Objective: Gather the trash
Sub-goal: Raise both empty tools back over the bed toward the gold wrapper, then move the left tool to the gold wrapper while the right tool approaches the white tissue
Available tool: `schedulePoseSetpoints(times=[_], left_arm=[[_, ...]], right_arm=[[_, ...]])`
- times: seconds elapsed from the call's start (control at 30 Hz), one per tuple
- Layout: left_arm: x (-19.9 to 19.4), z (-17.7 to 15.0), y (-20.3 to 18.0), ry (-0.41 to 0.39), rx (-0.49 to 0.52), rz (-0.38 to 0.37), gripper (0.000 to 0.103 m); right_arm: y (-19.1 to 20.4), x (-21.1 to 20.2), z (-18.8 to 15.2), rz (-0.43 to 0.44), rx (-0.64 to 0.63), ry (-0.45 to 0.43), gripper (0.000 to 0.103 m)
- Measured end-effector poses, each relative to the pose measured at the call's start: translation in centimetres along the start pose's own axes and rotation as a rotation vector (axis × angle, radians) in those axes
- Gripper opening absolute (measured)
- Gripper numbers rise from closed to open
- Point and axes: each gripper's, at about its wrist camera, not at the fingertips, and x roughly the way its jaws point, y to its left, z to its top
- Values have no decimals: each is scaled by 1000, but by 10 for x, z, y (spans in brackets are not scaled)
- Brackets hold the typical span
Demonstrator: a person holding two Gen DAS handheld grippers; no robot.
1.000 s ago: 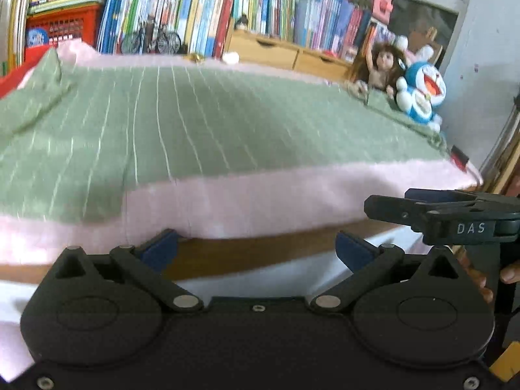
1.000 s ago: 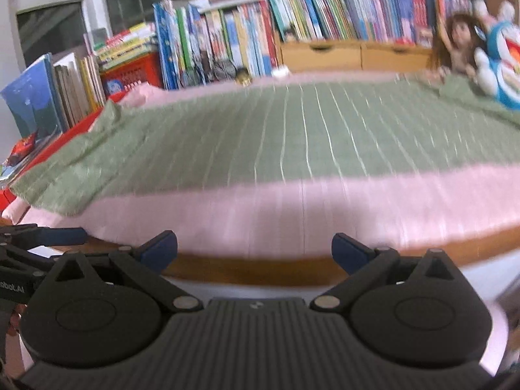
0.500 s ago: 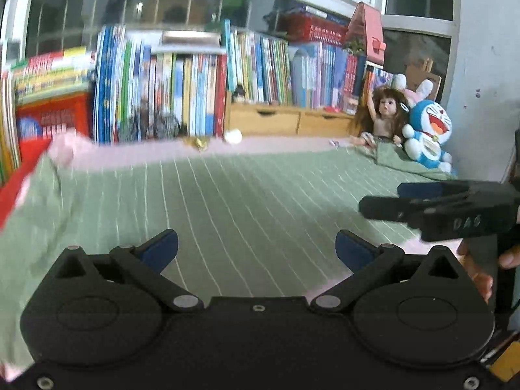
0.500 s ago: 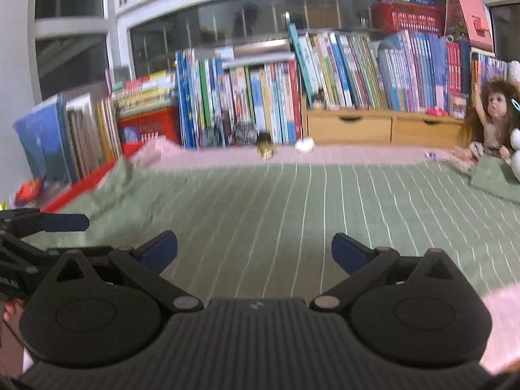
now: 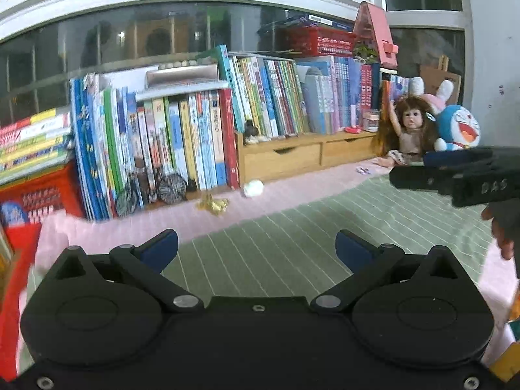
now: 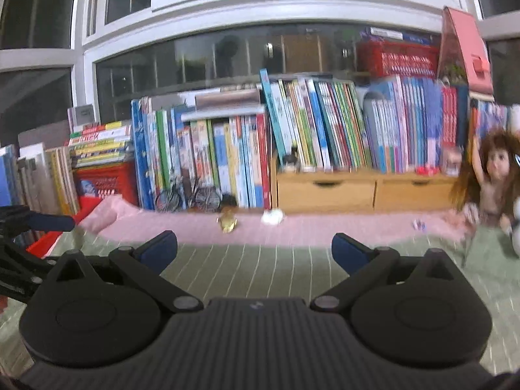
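Note:
On the pink strip at the far edge of the bed lie a crumpled gold wrapper (image 5: 213,204) (image 6: 228,222), a white paper ball (image 5: 253,188) (image 6: 272,217) and a small purple-white scrap (image 5: 362,171) (image 6: 419,225). My left gripper (image 5: 256,248) is open and empty, well short of them over the green striped cover (image 5: 292,237). Over the same cover (image 6: 260,266) my right gripper (image 6: 254,249) stands open and empty too. Each gripper shows at the edge of the other's view: the right one (image 5: 455,178), the left one (image 6: 29,224).
Rows of upright books (image 5: 182,136) and a wooden drawer unit (image 5: 305,156) line the back. A doll (image 5: 411,130) and a blue plush toy (image 5: 458,130) sit at the right. Red baskets (image 5: 35,195) stand at the left. A hand (image 5: 502,237) holds the right gripper.
Both grippers have risen and moved forward over the bed; the view went from the bed's near edge to the far pink strip with the trash. Jaws stayed open.

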Motion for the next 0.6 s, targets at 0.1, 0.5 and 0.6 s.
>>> schedulePoseSetpoints(times=[0.1, 0.5, 0.6], left_arm=[[27, 16, 10, -5, -25, 4, 103], [166, 39, 69, 54, -106, -47, 103], [203, 33, 84, 81, -122, -99, 103]], right_arm=[[-5, 19, 17, 7, 7, -20, 103], [-45, 153, 45, -1, 8, 136, 103], [-56, 193, 40, -1, -16, 205, 103]])
